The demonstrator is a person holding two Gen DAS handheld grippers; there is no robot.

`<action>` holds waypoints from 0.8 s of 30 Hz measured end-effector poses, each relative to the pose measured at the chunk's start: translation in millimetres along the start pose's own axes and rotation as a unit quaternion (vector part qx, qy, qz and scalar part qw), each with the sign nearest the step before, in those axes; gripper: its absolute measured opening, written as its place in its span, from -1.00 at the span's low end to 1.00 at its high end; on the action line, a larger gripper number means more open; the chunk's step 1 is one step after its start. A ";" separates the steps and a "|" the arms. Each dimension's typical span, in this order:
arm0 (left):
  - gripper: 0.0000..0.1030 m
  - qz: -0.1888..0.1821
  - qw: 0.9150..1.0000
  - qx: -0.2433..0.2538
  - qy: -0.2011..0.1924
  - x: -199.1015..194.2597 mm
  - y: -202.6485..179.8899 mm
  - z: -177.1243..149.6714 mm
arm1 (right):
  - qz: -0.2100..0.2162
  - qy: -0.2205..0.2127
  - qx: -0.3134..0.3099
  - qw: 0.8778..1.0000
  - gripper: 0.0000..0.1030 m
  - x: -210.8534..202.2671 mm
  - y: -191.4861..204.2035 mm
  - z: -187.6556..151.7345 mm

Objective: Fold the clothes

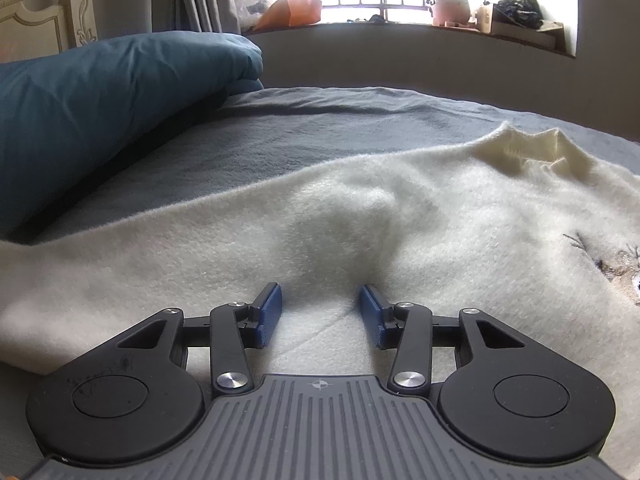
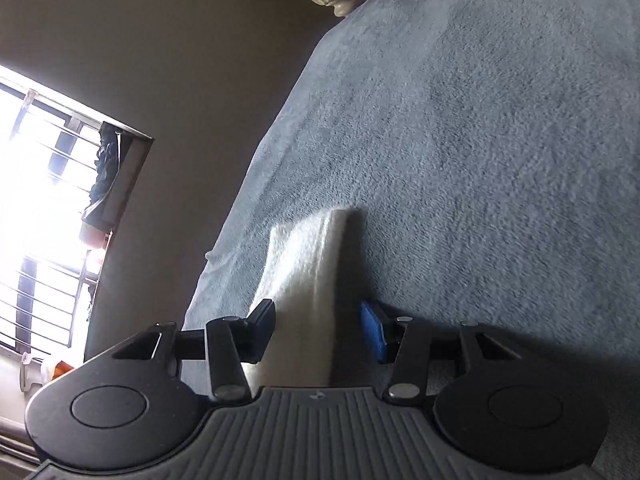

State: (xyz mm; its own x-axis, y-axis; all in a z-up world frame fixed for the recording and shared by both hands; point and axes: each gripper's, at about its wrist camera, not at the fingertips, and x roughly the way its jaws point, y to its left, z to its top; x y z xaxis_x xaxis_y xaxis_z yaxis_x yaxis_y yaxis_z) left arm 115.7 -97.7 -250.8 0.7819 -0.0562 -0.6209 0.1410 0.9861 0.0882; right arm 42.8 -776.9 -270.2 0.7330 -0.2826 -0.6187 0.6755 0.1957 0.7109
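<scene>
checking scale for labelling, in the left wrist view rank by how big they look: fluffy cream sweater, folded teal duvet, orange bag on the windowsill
1. Fluffy cream sweater, though it lies nearest the camera, which inflates it.
2. Folded teal duvet.
3. Orange bag on the windowsill, smallest, but also farthest away.

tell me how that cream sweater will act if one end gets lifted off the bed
Probably floppy: the cream sweater already lies in soft humps and dips on the grey bed cover. Its fuzzy nap should grip rather than slip, and may drag on the textured cover. In the right wrist view a cream strip of fabric runs between parted jaws; lifted, it would likely sag.
</scene>
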 end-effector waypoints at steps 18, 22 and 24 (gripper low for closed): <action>-0.02 0.008 1.000 -0.004 -0.001 1.1 0.4 -0.7 | -0.023 -0.120 -0.087 0.989 -0.74 -179.9 -8.2 27.0; -0.02 0.006 1.000 -0.007 0.000 1.8 0.9 -0.2 | -0.104 -0.100 -0.071 0.987 -0.75 -175.5 -55.3 25.8; -0.02 0.005 1.000 -0.007 0.001 2.1 1.0 0.3 | -0.122 -0.084 -0.055 0.987 -0.75 -167.4 -75.3 21.9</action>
State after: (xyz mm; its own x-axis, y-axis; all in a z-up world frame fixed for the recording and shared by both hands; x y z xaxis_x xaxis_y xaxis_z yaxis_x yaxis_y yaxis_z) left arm 117.7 -96.9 -251.8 0.7820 -0.0451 -0.6217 0.1244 0.9886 0.0848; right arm -132.5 -764.9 -212.9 0.5300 -0.4846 -0.6959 0.8418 0.2010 0.5010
